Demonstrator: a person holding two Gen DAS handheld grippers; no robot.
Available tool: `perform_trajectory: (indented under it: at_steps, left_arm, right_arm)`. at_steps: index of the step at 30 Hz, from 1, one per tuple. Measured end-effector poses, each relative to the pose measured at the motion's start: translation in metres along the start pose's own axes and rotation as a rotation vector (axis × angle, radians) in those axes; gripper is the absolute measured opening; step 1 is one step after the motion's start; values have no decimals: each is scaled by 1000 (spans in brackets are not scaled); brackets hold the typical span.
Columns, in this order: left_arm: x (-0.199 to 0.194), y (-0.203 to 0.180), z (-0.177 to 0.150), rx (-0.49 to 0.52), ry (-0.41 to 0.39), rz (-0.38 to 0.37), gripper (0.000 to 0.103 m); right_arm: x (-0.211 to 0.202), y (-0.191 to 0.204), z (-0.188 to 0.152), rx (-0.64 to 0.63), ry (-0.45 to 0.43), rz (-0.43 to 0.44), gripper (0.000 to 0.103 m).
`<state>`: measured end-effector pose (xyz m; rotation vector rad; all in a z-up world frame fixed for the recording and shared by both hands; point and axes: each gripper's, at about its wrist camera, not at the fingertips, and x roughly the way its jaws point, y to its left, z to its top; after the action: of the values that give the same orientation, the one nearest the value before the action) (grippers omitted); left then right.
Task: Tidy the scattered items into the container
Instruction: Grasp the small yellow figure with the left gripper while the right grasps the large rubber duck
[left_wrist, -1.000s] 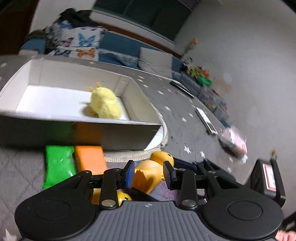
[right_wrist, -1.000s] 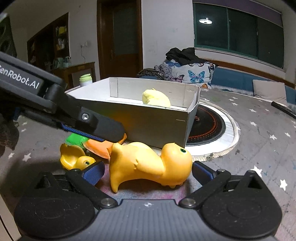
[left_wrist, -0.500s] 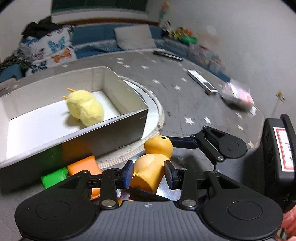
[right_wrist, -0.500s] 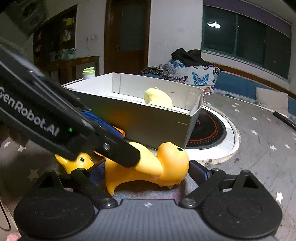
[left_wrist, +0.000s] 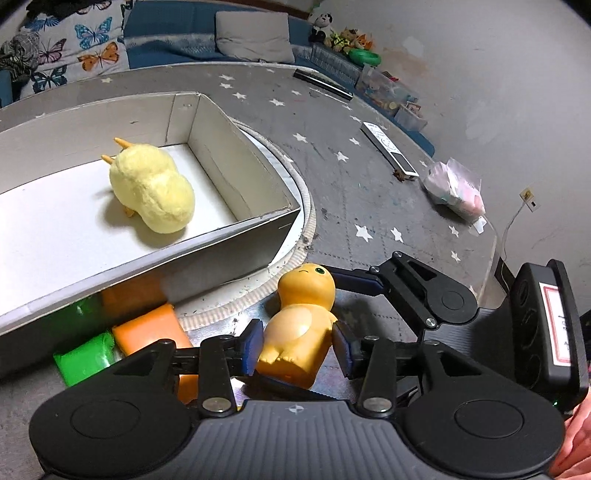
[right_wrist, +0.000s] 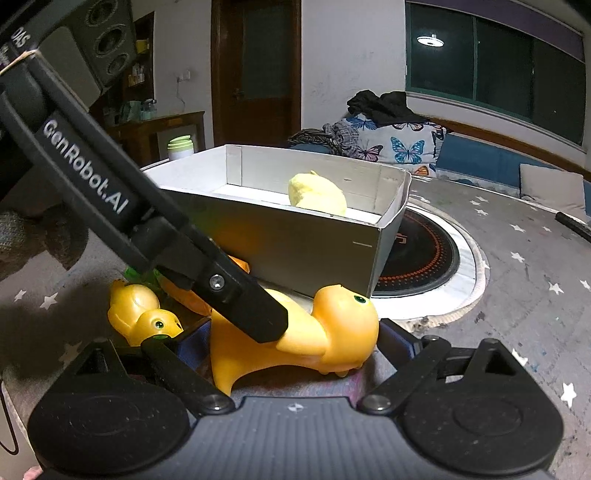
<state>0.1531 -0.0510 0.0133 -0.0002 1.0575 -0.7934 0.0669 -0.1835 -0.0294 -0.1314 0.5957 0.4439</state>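
Note:
An orange rubber dinosaur toy (left_wrist: 299, 332) lies on its back on the star-patterned floor, just in front of the white cardboard box (left_wrist: 221, 236). My left gripper (left_wrist: 297, 345) straddles its belly from above; its jaws are opening and the blue pads stand beside the toy's flanks. My right gripper (right_wrist: 295, 336) is open, set lengthwise around the same toy (right_wrist: 332, 325) from tail to head, with one of its fingers (left_wrist: 354, 282) by the head. A yellow plush chick (left_wrist: 151, 192) lies inside the box. A small yellow duck (right_wrist: 144, 314) sits left of the dinosaur.
An orange block (left_wrist: 147, 332) and a green block (left_wrist: 85, 356) lie against the box's near wall. A round rimmed mat (right_wrist: 424, 258) lies under the box's right end. A remote (left_wrist: 388, 151) and a plastic bag (left_wrist: 454, 188) lie farther right. A person's hand (left_wrist: 576, 443) shows at the edge.
The left gripper swung round over the dinosaur and its jaws widened around the toy's body. The right gripper stayed put around the toy.

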Motion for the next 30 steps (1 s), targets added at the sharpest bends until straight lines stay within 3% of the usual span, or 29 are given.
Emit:
perform_trajectory:
  at_steps: [5, 18, 30]
  left_arm:
    - [2, -2, 3, 17, 21, -4, 47]
    - [8, 16, 0, -85, 15, -83, 51]
    - [-10, 5, -11, -81, -42, -70, 48]
  right_arm:
    - [1, 0, 0, -11, -2, 6, 95]
    - [3, 0, 1, -40, -1, 26, 95]
    - [-5, 11, 4, -100, -9, 8, 95]
